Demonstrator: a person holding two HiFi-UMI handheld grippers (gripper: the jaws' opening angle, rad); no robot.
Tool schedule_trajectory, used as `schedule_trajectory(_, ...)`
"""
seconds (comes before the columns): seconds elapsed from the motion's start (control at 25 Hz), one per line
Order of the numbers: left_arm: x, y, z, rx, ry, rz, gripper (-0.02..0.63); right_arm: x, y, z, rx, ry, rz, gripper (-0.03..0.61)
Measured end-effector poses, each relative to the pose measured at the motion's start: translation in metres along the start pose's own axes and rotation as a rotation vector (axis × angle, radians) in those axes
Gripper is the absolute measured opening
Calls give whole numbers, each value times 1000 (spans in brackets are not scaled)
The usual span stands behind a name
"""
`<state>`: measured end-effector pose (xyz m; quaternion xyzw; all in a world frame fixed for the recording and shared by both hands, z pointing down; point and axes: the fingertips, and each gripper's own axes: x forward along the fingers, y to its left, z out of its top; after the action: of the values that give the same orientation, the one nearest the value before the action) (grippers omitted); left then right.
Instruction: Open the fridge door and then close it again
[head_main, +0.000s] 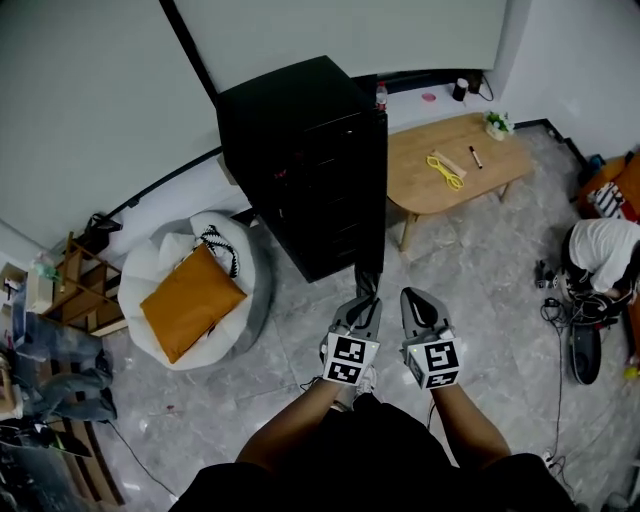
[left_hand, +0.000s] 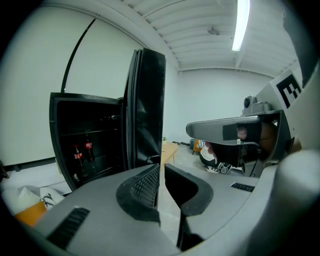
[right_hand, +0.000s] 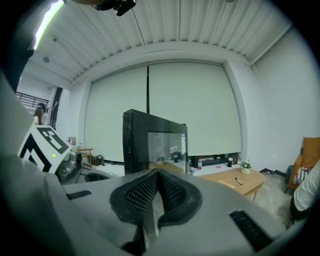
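The fridge (head_main: 300, 150) stands on the floor just ahead, left of the wooden counter (head_main: 420, 195). Its door (left_hand: 147, 110) is swung wide and shows edge-on, so the shelves lie exposed (two cola bottles (left_hand: 82, 152) on one). The left gripper (left_hand: 160, 172) sits near the door's near edge, jaws a narrow slit with only floor between them; it is probably placed to nudge the door rather than pinch it. The right gripper (right_hand: 156, 176) hangs beside it, jaws pressed together on nothing, seemingly idle. Closing looks to be what remains.

Black fridge (head_main: 300, 150) stands upright, its door (left_hand: 148, 100) swung open.
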<state>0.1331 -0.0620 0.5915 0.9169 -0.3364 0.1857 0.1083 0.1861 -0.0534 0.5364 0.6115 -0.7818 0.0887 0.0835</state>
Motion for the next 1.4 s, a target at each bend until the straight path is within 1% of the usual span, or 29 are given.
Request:
schedule_trajectory(0.16,7,-18,2,31,10,-57,52,-15,-12,-2,12,-6,-63,18)
schedule_trajectory(0.44,28,-56,7,137,16,-172,40,-43,-28,-7,26,-4,-143,18)
schedule_trajectory(0.64,36,-68,9,183,1,-224,26,-56,-36,-10,32,-3,-195,18)
schedule_trajectory(0.76,41,-74,8,192,-2,-255,23,-61,-39,-9,32,-5,-215,18)
schedule_trajectory(0.84,43,-76,6,187,2,-261,23,-64,-39,-9,32,-4,-223,18)
schedule_trajectory(1.0,39,-73,5,164,2,-250,23,-69,-32,-11,33,-3,-222,18)
schedule_trajectory(1.16,20,-76,9,186,-14,-253,23,-68,-20,-11,37,-5,-200,18)
schedule_trajectory(1.28,1,-70,13,174,-38,-229,23,-66,-8,-8,31,-9,-175,18)
schedule_trajectory(1.4,-19,-59,23,147,-75,-181,23,-64,3,-3,20,-19,-145,18)
